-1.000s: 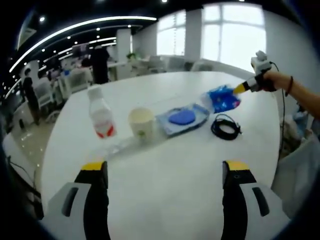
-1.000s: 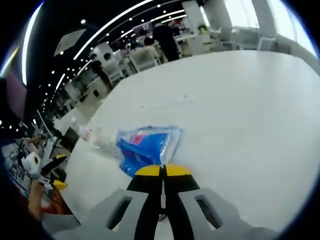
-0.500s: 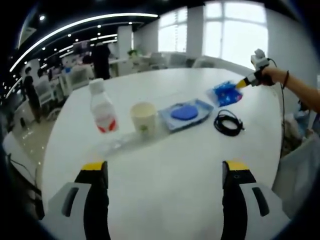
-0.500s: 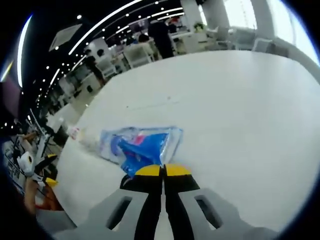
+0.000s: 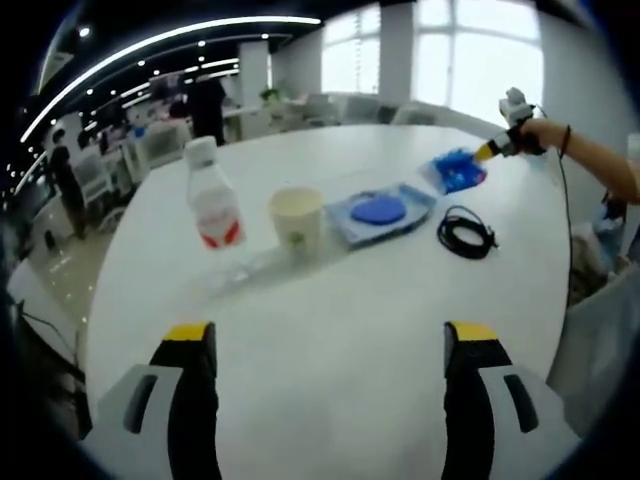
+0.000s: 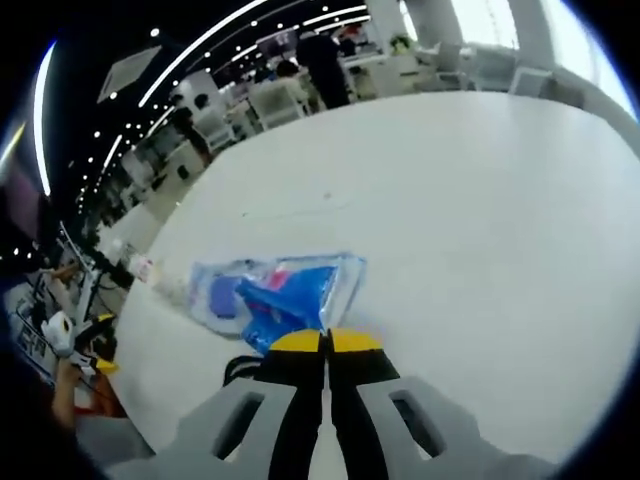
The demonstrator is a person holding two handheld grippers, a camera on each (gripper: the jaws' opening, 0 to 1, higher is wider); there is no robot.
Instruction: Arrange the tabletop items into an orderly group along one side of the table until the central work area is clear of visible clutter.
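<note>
While the left claw (image 5: 330, 345) hangs wide open and empty over the white bench (image 5: 350, 300), its view lays out a row: water bottle (image 5: 214, 208), paper cup (image 5: 297, 217), blue tray (image 5: 382, 212), black cable coil (image 5: 466, 232). At far right the right claw (image 6: 323, 342), pinched tight, grips the blue packet (image 6: 295, 295), seen close in its own view.
</note>
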